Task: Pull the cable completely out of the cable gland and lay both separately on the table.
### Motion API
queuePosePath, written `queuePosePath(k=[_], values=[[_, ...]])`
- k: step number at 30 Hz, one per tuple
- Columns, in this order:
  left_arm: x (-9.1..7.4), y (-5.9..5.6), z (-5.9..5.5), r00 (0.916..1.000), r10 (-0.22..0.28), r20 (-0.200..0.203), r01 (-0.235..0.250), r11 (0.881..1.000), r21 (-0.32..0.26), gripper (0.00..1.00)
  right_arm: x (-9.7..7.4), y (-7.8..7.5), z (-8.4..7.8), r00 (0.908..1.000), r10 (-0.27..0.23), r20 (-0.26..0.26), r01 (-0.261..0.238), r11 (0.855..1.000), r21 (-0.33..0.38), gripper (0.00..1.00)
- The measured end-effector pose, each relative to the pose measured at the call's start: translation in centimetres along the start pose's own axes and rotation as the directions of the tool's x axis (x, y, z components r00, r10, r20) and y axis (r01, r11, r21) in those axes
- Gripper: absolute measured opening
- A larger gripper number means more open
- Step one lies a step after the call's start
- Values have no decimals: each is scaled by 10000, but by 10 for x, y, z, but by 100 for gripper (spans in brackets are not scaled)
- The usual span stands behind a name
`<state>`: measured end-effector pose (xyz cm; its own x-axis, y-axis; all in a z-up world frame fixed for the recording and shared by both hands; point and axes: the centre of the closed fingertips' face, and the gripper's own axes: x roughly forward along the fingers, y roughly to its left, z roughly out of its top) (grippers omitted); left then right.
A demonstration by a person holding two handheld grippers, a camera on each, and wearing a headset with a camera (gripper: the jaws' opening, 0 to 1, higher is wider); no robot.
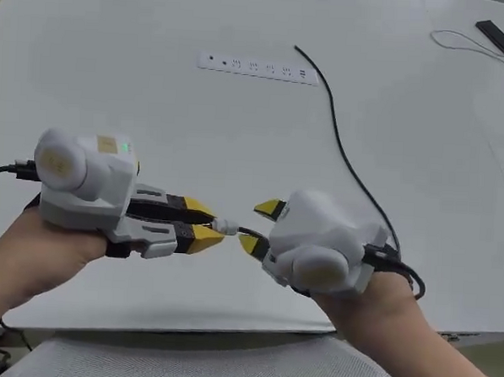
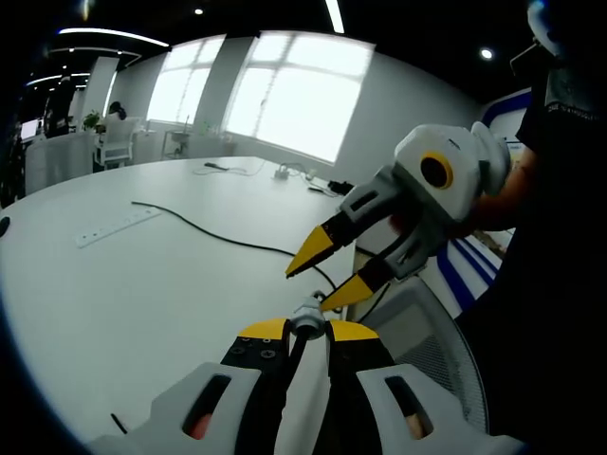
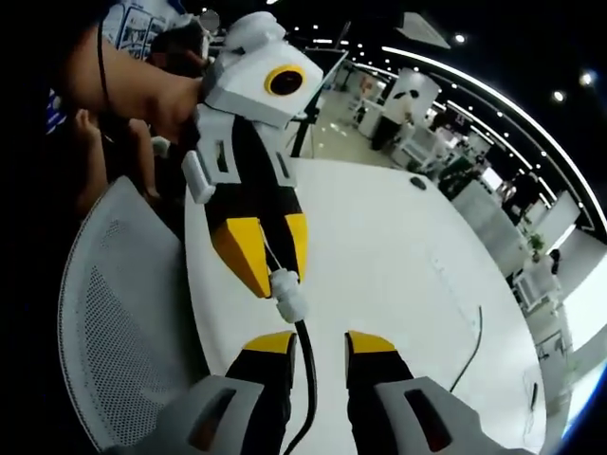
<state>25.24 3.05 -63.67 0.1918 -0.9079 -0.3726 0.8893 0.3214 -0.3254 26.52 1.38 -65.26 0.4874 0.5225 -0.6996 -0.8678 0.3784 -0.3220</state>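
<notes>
**Head view:** The left claw [image 1: 215, 226] is pressed onto the white gland [image 1: 226, 228] and holds it in the air over the near edge of the white surface [image 1: 155, 107]. The black cable [image 1: 248, 232] leaves the gland to the right. It passes between the jaws of the right claw [image 1: 259, 226], which stands spread just right of the gland with its tips facing it. Well beyond the gland a white strip [image 1: 257, 68] lies on the surface. A black lead [image 1: 346, 160] runs from near it toward the right wrist; I cannot tell whether it joins the cable.

**Left gripper view:** The gland [image 2: 308, 318] sits pinched between the left claw's [image 2: 309, 331] yellow tips. Just past the gland the right claw [image 2: 305, 291] is spread.

**Right gripper view:** The right claw [image 3: 320, 343] is spread, and the cable [image 3: 305, 379] runs up between its jaws to the gland [image 3: 287, 296]. The cable passes close to one jaw; I cannot tell whether it touches. The left claw [image 3: 280, 277] grips the gland's far end.
</notes>
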Motion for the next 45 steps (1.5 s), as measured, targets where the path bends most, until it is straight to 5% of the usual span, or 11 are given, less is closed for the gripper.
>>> queuePosePath(k=[16, 32, 38, 45], values=[[2, -1, -3, 9999, -16, -139, 17, 10000, 60, 15, 6, 12, -2, 9994, 333, -58, -334, 9992, -197, 0], [0, 4, 5, 9999, 132, 16, -132, 9997, 212, 15, 6, -5, -16, 9997, -97, -205, 130, 9857, 1681, 0], [-1, 4, 7, 9998, 161, 85, -163, 9996, 250, 15, 4, -18, -36, 9984, -350, -446, 462, 9583, 2821, 0], [0, 3, 6, 9999, 132, 84, -134, 9996, 241, 15, 5, -24, -60, 9976, -355, -589, 586, 8867, 4586, 0]])
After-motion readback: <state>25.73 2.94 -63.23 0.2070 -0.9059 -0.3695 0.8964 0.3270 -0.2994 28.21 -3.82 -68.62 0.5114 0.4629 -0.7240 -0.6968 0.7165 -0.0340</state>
